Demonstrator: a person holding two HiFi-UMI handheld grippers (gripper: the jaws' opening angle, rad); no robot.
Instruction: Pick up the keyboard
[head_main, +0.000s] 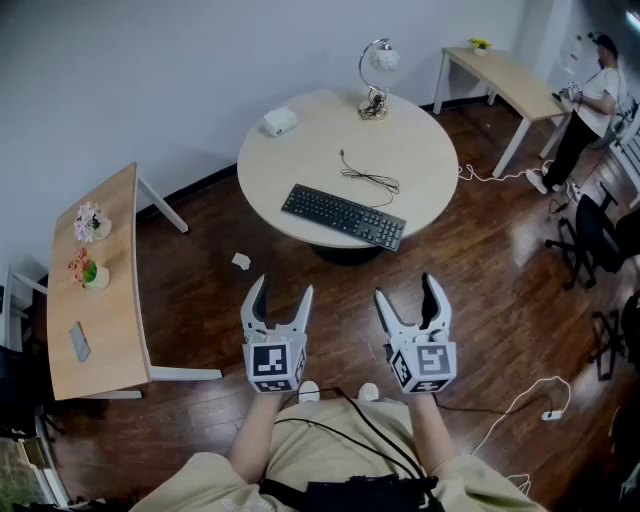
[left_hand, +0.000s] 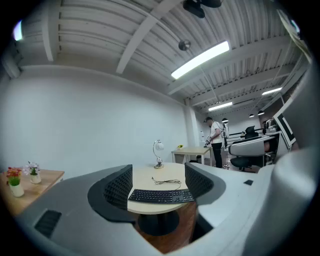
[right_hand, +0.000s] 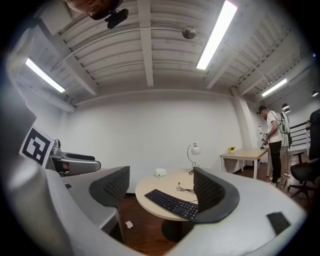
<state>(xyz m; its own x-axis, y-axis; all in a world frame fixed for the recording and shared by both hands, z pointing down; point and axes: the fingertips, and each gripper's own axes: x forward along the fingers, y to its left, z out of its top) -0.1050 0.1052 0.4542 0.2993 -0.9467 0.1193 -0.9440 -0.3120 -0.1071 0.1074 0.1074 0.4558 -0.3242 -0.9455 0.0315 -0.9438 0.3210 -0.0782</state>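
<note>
A black keyboard lies near the front edge of a round beige table, its cable coiled behind it. Both grippers hover side by side over the wooden floor, well short of the table. My left gripper is open with nothing between its jaws. My right gripper is open wide and empty as well. In the left gripper view the keyboard shows far off between the jaws. The right gripper view has the keyboard ahead, partly behind the right jaw.
A silver desk lamp and a small white box stand at the table's back. A long wooden desk with flower pots is at the left. A person stands at another desk at the far right, near office chairs. A paper scrap lies on the floor.
</note>
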